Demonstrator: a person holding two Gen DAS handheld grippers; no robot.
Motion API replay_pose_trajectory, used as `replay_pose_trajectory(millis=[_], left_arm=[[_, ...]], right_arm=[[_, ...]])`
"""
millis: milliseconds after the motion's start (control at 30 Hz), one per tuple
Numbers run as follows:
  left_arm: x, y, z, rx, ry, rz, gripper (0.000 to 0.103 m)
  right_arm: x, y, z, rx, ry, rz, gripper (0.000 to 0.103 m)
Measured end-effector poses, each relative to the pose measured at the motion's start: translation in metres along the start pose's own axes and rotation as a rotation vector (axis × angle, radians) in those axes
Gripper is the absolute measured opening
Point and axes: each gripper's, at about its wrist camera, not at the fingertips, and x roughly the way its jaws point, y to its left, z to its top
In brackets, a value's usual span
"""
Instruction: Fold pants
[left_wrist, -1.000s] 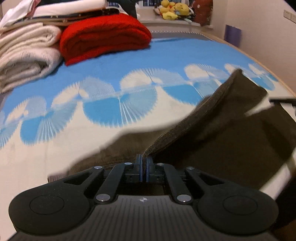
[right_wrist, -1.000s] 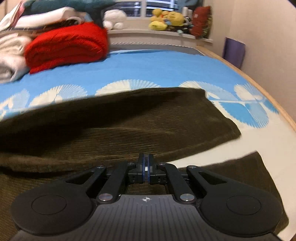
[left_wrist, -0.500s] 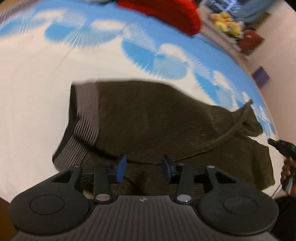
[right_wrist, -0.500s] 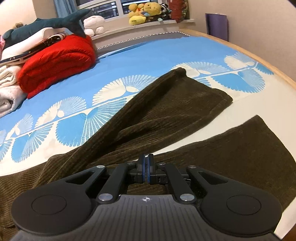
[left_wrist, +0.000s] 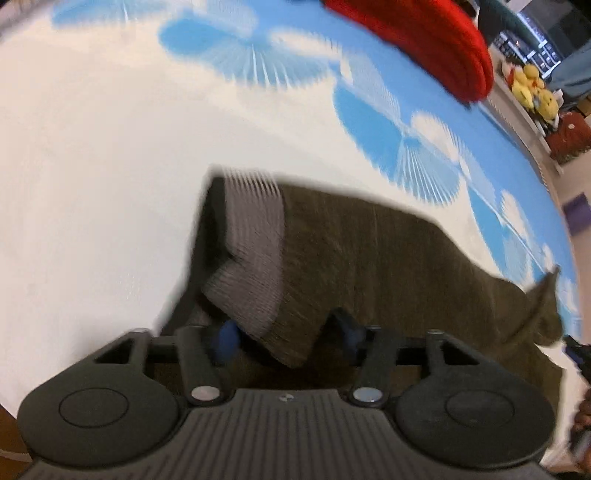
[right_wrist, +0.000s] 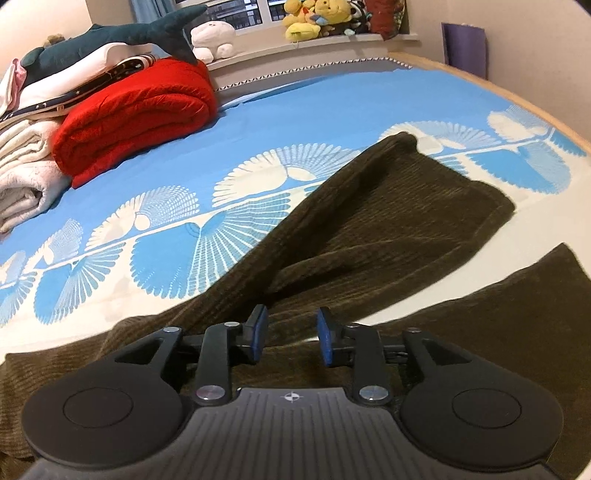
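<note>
Both grippers have let go of the pants (right_wrist: 388, 236) since a second ago. Motion blur smears the left view; the bed (left_wrist: 92, 184) edge is cut off. Left gripper (left_wrist: 286, 334): jaws apart and closing, the grey waistband (left_wrist: 255, 258) corner between them, unpressed. Right gripper (right_wrist: 290, 334): jaws opening above the corduroy, gripping nothing. One leg lies folded diagonally across mid-bed.

Left gripper (left_wrist: 286, 334), pitched steeply downward, jaws closing around a fold of cloth without pressing it; right gripper (right_wrist: 290, 336), angled down, jaws opening, pads clear of cloth
</note>
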Motion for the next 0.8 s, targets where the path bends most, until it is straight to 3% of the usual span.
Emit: replay_pose_trajectory(millis=[67, 133, 333, 467, 533, 800], left_arm=[[-0.011, -0.004, 0.003, 0.024, -0.084, -0.015, 0.043], [-0.015, -0.007, 0.004, 0.038, -0.116, -0.032, 0.042], [0.007, -0.002, 0.005, 0.011, 0.007, -0.017, 0.043], [0.008, 0.002, 0.005, 0.026, 0.005, -0.012, 0.043], [0.01, 0.001, 0.005, 0.039, 0.003, -0.006, 0.038], [0.01, -0.006, 0.007, 0.075, 0.004, 0.019, 0.037]], right_arm=[[0.008, 0.005, 0.003, 0.003, 0.004, 0.011, 0.034], [0.015, 0.009, 0.006, 0.011, -0.001, 0.022, 0.035], [0.038, 0.014, 0.018, 0.079, -0.008, 0.057, 0.037], [0.055, 0.011, 0.027, 0.154, -0.019, 0.071, 0.044], [0.068, 0.009, 0.03, 0.199, -0.018, 0.069, 0.048], [0.111, 0.006, 0.04, 0.283, 0.03, 0.07, 0.051]])
